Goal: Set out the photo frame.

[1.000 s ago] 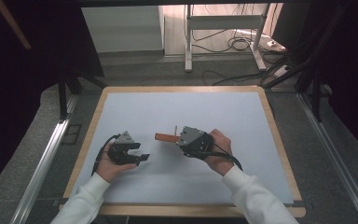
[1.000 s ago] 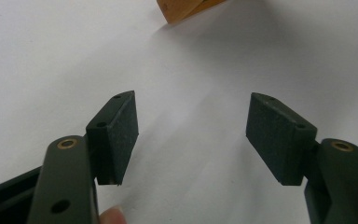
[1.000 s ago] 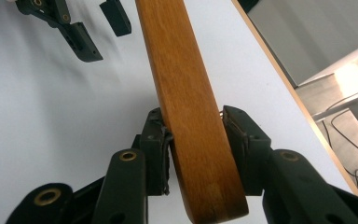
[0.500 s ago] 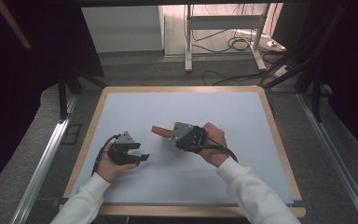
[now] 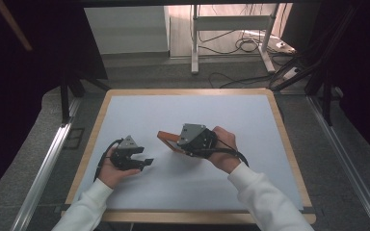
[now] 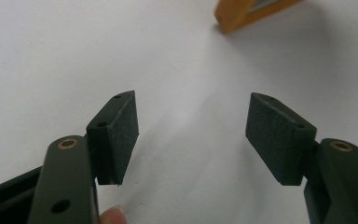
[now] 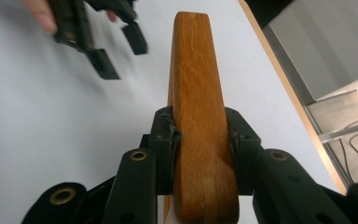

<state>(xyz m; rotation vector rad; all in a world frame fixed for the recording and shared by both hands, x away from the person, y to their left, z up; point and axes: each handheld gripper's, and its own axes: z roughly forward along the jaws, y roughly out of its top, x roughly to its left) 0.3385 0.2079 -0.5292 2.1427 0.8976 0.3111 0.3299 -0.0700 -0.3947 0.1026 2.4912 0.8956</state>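
Your left gripper point(image 5: 147, 162) rests low on the white table point(image 5: 250, 115) at the same spot as a second ago, its jaws spread wide with nothing between them. To its right, your right gripper point(image 5: 174, 140) has carried the wooden frame point(image 5: 166, 139) leftward over that second, from the middle of the table toward your left hand, so the two grippers now sit near each other. That reads as a handover or a two-handed grasp being set up, with the open left jaws waiting to take the free end.

The left gripper view shows its two pads point(image 6: 121, 133) well apart over bare table, and a corner of the orange-brown frame point(image 6: 242, 14) ahead at the upper right, not yet between them. The right gripper view shows what the high view cannot: the jaws are pressed onto both faces of the frame's wooden edge point(image 7: 198, 116), which stands on edge and runs away from the camera, with the left gripper point(image 7: 121, 49) beyond it at upper left.
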